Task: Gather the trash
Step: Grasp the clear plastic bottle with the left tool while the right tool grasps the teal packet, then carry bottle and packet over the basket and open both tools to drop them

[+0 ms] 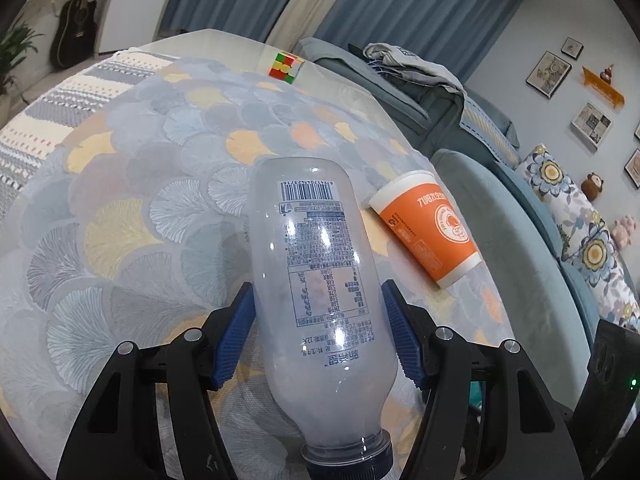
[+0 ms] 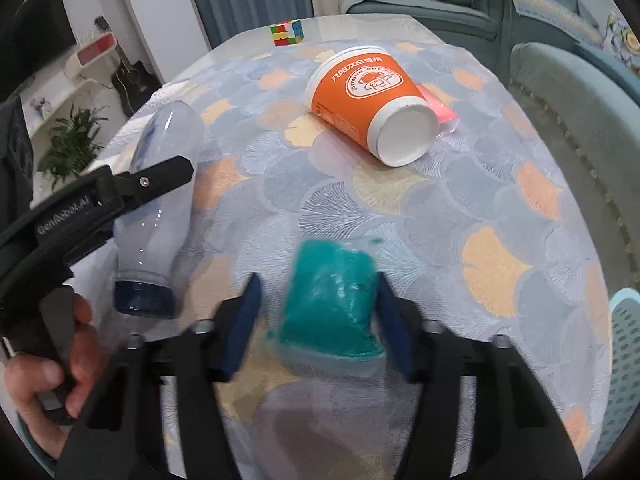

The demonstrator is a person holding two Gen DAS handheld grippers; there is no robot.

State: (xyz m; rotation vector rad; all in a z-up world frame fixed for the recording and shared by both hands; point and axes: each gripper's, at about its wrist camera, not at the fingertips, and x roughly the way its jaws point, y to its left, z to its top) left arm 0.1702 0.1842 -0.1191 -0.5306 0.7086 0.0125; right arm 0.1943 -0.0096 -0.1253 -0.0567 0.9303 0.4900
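My left gripper [image 1: 318,300] is shut on a clear plastic bottle [image 1: 320,280] with a dark blue cap, held across its body; the bottle also shows in the right wrist view [image 2: 160,200]. An orange paper cup [image 1: 428,224] lies on its side on the table to the right; it also shows in the right wrist view [image 2: 368,104]. My right gripper [image 2: 318,292] is open around a teal packet in clear plastic [image 2: 332,304] that lies on the table, nearer the right finger. A pink packet [image 2: 436,106] lies behind the cup.
The table [image 2: 500,260] has a fan-patterned cloth. A Rubik's cube [image 2: 286,33] sits at its far edge. A grey-green chair [image 2: 580,128] and sofa stand to the right. A pale blue perforated basket [image 2: 626,352] is at the right edge.
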